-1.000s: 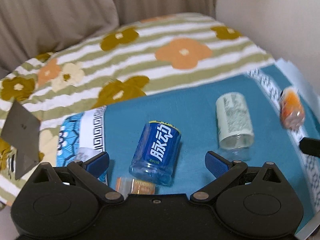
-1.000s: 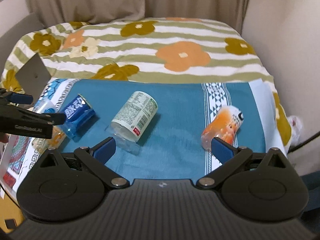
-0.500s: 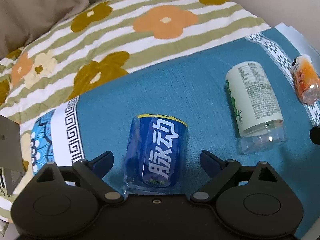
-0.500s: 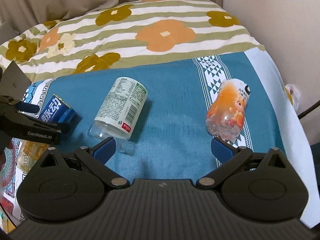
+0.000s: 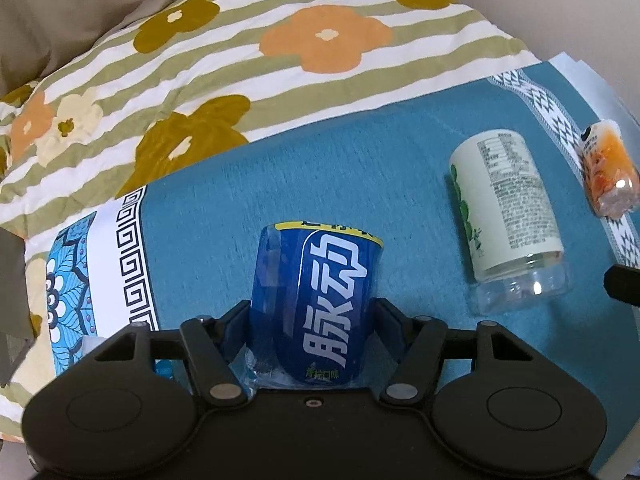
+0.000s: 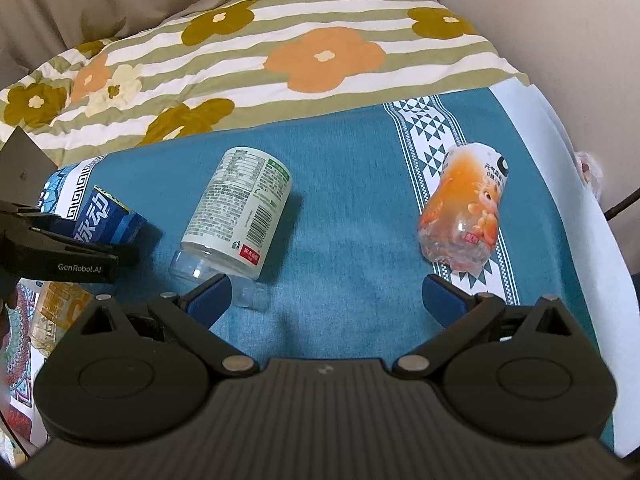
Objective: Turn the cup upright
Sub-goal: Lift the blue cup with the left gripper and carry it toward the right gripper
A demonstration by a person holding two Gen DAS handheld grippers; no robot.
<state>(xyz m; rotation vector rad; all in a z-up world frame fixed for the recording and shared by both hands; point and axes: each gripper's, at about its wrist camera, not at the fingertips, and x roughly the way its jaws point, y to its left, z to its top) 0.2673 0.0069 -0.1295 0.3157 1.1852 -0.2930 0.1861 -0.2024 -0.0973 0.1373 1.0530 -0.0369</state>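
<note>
A blue-labelled clear plastic cup (image 5: pixel 320 300) lies on its side on the teal cloth (image 5: pixel 320 184). My left gripper (image 5: pixel 312 320) is shut on it, one finger on each side of its near end; it also shows at the left of the right wrist view (image 6: pixel 108 224). A white-labelled cup (image 6: pixel 244 216) lies on its side in the middle, also seen in the left wrist view (image 5: pixel 508 216). An orange-labelled cup (image 6: pixel 468 208) lies on its side at the right. My right gripper (image 6: pixel 326 298) is open and empty, above the cloth between these two.
A flowered striped blanket (image 6: pixel 280 60) covers the bed behind the cloth. An orange-labelled cup (image 6: pixel 56 312) lies at the left edge below my left gripper. A wall (image 6: pixel 560 20) stands at the right. The cloth's right edge drops off.
My left gripper moved forward around the blue cup and shut on it. My right gripper moved closer to the cloth and stayed open.
</note>
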